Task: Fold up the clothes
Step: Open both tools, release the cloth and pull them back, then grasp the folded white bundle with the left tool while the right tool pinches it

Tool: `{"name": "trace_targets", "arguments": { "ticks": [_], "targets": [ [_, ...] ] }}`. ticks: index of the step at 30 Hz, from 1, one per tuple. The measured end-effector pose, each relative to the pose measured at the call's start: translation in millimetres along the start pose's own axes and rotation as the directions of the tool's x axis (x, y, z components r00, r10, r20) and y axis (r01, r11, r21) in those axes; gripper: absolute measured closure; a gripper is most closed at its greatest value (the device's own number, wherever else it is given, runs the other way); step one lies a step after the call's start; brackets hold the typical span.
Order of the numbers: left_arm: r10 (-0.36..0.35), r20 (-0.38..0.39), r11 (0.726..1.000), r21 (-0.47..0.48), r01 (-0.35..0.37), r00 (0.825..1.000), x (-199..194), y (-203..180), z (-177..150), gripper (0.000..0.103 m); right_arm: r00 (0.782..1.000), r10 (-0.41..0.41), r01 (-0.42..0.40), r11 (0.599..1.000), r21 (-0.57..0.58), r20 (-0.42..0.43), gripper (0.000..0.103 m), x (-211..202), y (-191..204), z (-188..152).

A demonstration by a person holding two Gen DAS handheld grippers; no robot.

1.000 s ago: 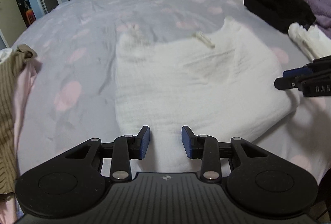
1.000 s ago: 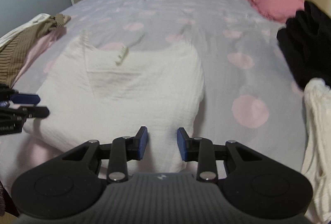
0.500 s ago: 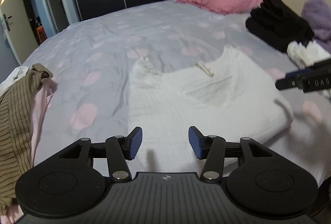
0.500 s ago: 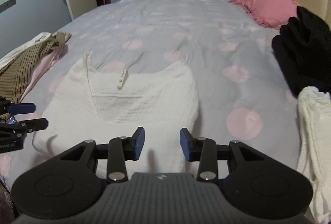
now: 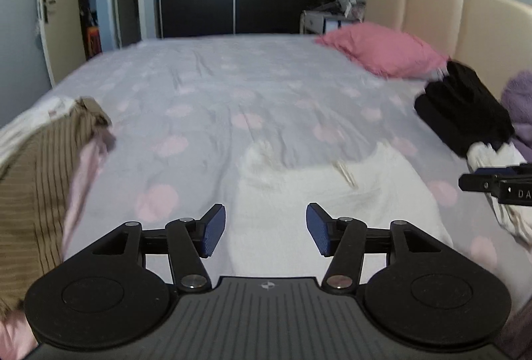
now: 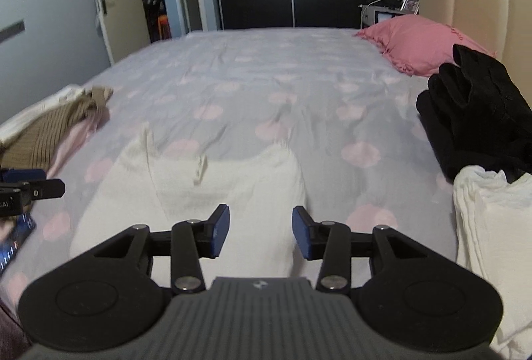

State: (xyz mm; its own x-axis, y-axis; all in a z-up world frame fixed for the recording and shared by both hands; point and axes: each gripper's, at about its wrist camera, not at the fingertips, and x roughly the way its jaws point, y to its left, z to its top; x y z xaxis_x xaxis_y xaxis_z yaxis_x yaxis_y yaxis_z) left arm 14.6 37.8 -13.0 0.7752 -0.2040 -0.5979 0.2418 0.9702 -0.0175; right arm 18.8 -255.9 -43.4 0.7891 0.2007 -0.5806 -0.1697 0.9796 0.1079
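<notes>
A folded white garment (image 5: 332,193) lies on the grey bedsheet with pink dots (image 5: 232,87), near the bed's front edge; it also shows in the right wrist view (image 6: 206,193). My left gripper (image 5: 264,228) is open and empty, above the garment's near left part. My right gripper (image 6: 260,232) is open and empty, above its near right part. Each gripper shows at the edge of the other's view: the right one (image 5: 498,182), the left one (image 6: 30,187).
A brown striped and pink clothes pile (image 5: 43,167) lies at the left edge. A black garment (image 6: 475,114), a white pile (image 6: 492,220) and a purple one (image 5: 518,104) lie at the right. A pink pillow (image 5: 382,51) rests by the headboard.
Both grippers have lifted and pulled back from the white garment and opened wider. The garment stays flat on the bed.
</notes>
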Motion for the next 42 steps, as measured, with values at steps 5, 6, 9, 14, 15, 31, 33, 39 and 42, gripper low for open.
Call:
{"name": "trace_targets", "arguments": {
  "ticks": [5,6,9,14,15,31,33,39,42],
  "targets": [
    [-0.016,0.042,1.000,-0.004,0.016,0.999,12.7,5.4,18.2,0.054,1.000,-0.004,0.004,1.000,0.016,0.020,0.061,17.2,-2.1,15.1],
    [-0.015,0.040,1.000,0.009,0.015,0.999,18.7,6.1,19.2,0.058,1.000,-0.003,0.003,1.000,0.019,0.019,0.062,22.6,-2.7,17.9],
    [-0.014,0.011,1.000,0.011,0.014,1.000,45.4,10.7,21.9,0.066,1.000,0.001,-0.001,1.000,0.029,0.017,0.072,40.0,-4.6,25.7],
    [-0.045,-0.014,0.999,0.005,0.045,0.999,89.8,17.5,25.3,0.076,1.000,-0.020,0.020,1.000,0.022,0.002,0.081,76.0,-8.0,34.4],
    [-0.053,-0.018,0.999,0.005,0.053,0.998,98.0,18.8,25.6,0.079,1.000,-0.022,0.022,0.999,0.025,-0.003,0.082,83.6,-9.5,34.7],
    [-0.089,-0.114,0.994,-0.073,0.081,0.989,188.6,32.2,-10.9,0.080,0.993,0.038,-0.025,0.992,0.123,-0.108,0.086,185.6,-28.7,2.1],
    [-0.084,-0.117,0.994,-0.077,0.075,0.990,190.7,31.3,-10.9,0.080,0.993,0.043,-0.028,0.991,0.128,-0.113,0.086,187.7,-29.9,1.9],
    [-0.076,-0.119,0.993,-0.100,0.065,0.990,184.2,31.7,-7.0,0.077,0.992,0.043,-0.027,0.991,0.129,-0.121,0.086,186.2,-29.0,4.6],
    [-0.036,-0.089,0.996,-0.079,0.029,0.995,170.1,26.0,-4.0,0.073,0.992,0.026,-0.014,0.996,0.089,-0.126,0.085,180.7,-23.5,9.0]
  ]
}}
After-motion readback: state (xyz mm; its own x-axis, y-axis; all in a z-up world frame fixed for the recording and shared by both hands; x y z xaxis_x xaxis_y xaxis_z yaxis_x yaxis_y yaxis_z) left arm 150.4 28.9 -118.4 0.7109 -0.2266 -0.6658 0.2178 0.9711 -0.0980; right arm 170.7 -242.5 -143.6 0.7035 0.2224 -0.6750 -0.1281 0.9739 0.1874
